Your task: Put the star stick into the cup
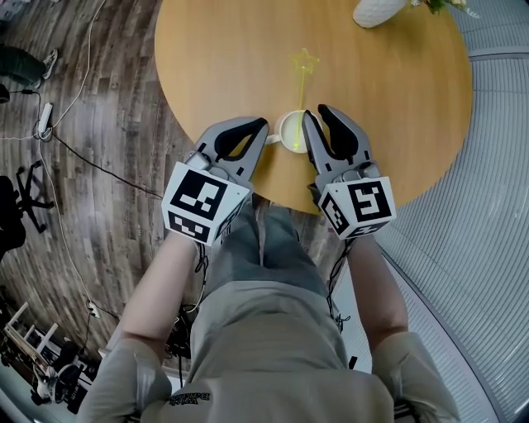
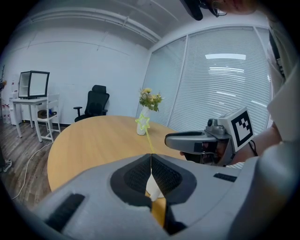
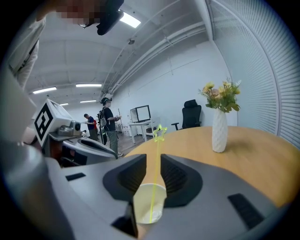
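A white cup (image 1: 291,132) stands near the front edge of the round wooden table (image 1: 223,58). A yellow-green star stick (image 1: 301,91) stands in it, star end up. My left gripper (image 1: 264,135) reaches in from the left and its jaws are closed, with the cup's white edge (image 2: 152,186) showing pinched between the pads. My right gripper (image 1: 316,112) is just right of the cup, open. In the right gripper view the cup (image 3: 149,201) and stick (image 3: 156,159) show through the gap, and the pads touch neither.
A white vase of flowers (image 1: 376,10) stands at the table's far side. A wood floor with cables (image 1: 74,165) lies to the left. A black office chair (image 2: 96,103) and a desk stand beyond the table. People (image 3: 108,124) stand far off.
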A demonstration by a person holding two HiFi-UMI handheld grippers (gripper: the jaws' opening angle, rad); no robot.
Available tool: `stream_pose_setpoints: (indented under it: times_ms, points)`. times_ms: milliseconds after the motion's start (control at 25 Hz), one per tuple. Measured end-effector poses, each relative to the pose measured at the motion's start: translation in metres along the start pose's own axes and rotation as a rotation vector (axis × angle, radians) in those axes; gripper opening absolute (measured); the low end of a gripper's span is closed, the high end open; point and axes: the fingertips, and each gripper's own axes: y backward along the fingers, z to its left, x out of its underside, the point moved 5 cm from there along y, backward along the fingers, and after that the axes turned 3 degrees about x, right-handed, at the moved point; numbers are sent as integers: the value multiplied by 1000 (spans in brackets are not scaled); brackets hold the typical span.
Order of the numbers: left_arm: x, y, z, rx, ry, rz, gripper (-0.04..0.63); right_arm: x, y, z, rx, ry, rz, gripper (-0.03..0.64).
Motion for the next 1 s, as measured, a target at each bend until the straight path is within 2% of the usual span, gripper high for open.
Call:
stream_pose_setpoints:
  times_ms: [320, 560, 640, 800, 1000]
  points:
    - [-31, 19, 11, -35, -13, -57, 23, -34, 2, 7, 7, 47, -53, 87]
    - [-74, 40, -6, -69, -53, -109, 23, -74, 32, 9, 2, 60, -115, 86]
    - [-85, 48, -4, -77, -74, -127, 23, -85, 36, 14, -11, 60, -135, 86]
    - [-103, 66, 0, -69, -65, -182, 21, -107, 42, 29, -47, 89, -163, 86]
    - [-130, 94, -14, -74, -115, -222, 21, -149, 69, 47, -81, 72, -241, 66]
